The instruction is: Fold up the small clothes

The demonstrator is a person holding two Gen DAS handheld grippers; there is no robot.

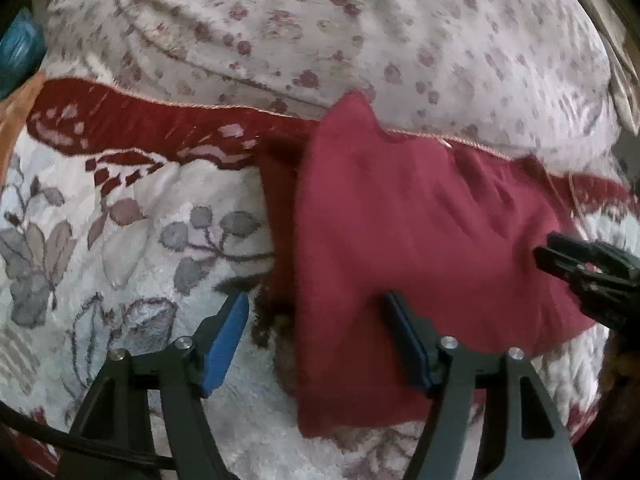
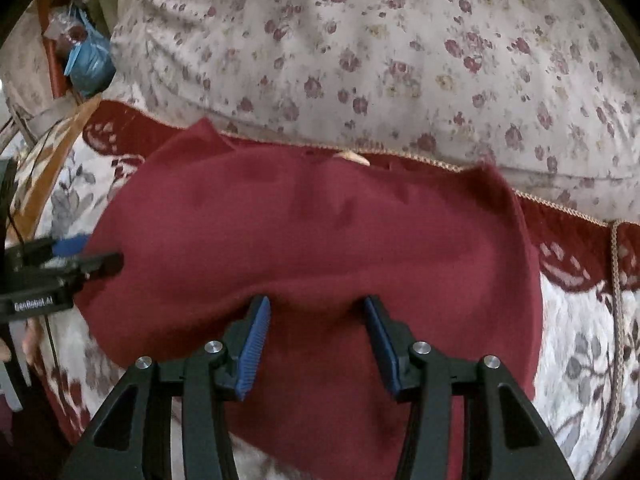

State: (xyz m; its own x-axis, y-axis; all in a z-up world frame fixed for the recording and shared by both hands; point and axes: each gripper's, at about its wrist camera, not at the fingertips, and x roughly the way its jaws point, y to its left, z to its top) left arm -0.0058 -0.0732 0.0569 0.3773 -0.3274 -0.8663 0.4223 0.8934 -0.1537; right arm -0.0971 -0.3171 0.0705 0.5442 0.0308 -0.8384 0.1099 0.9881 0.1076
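Seemingly midway through a fold, a small maroon garment (image 2: 320,232) lies across a plush floral blanket (image 1: 120,248) on a bed, filling the centre of the right wrist view and the centre-right of the left wrist view, its far edge resting on the blanket's dark red border (image 1: 120,120) below a flowered sheet (image 2: 400,40). The left hand-held gripper (image 1: 316,336) hangs with its jaws spread wide and empty, one blue pad (image 1: 226,344) over the blanket and the other over the cloth, straddling the garment's left edge. The right hand-held gripper (image 2: 316,340) is likewise parted and holds nothing, both pads above the near part of the cloth, where a soft ridge has bunched up. Motion blur makes it unclear whether either pad touches the fabric. A clean next fold would likely call for each gripper to pinch a full layer at a near corner or edge, lift both together at even height, and carry the cloth over to meet the opposite edge squarely, smoothing the central ridge first so that no crease is trapped.
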